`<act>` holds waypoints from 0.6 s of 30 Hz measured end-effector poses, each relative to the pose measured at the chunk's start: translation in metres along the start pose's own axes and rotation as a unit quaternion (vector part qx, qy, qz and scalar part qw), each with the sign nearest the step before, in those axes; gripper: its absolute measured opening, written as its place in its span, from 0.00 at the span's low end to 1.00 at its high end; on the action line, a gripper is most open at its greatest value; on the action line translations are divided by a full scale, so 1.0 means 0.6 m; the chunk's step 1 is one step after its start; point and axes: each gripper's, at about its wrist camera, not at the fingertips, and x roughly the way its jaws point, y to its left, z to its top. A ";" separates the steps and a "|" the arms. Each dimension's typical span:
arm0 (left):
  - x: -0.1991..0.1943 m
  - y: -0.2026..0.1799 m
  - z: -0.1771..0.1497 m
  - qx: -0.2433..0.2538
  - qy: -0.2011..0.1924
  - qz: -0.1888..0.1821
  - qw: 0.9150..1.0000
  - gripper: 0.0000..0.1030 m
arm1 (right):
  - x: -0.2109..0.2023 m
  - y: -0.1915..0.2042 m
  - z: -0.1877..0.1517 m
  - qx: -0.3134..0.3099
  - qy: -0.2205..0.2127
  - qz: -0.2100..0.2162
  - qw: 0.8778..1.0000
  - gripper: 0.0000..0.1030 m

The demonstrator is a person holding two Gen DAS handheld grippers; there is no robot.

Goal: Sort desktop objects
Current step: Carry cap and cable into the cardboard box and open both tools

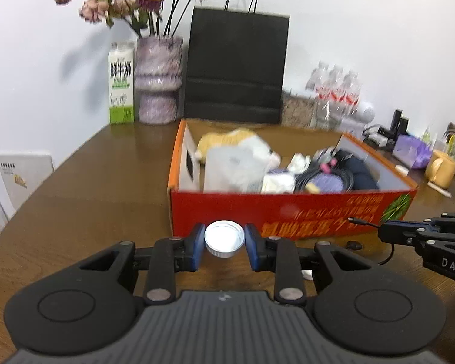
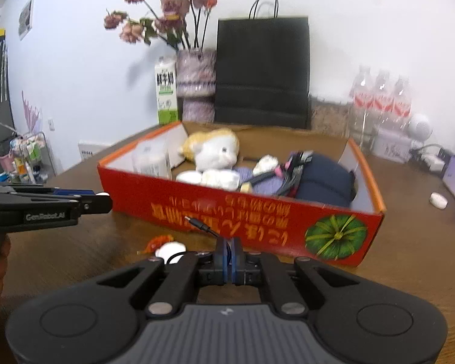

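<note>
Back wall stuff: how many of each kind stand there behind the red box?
Water bottles: 3
Milk carton: 1
Vase: 1
Black bag: 1
Total: 6

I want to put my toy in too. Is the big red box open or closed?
Open. The red box has no lid on top, so the white plush toy and other things inside show over its front wall.

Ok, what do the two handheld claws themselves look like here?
Both are matte black plastic linkages with silver pivot pins, blue finger pads and a ribbed grey base. The right claw reads "DAS" in white on its side; the left claw reads "GenRobot.AI".
</note>
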 end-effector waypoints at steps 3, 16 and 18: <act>-0.015 -0.009 0.018 0.007 -0.020 -0.007 1.000 0.28 | -0.018 0.000 0.011 -0.004 -0.018 -0.001 1.000 0.02; 0.037 -0.067 0.152 0.024 -0.061 -0.021 0.998 0.28 | -0.008 -0.045 0.135 0.005 -0.088 -0.042 0.995 0.02; 0.056 -0.075 0.162 0.028 -0.058 -0.016 0.998 0.28 | 0.015 -0.060 0.158 0.026 -0.076 -0.030 0.996 0.02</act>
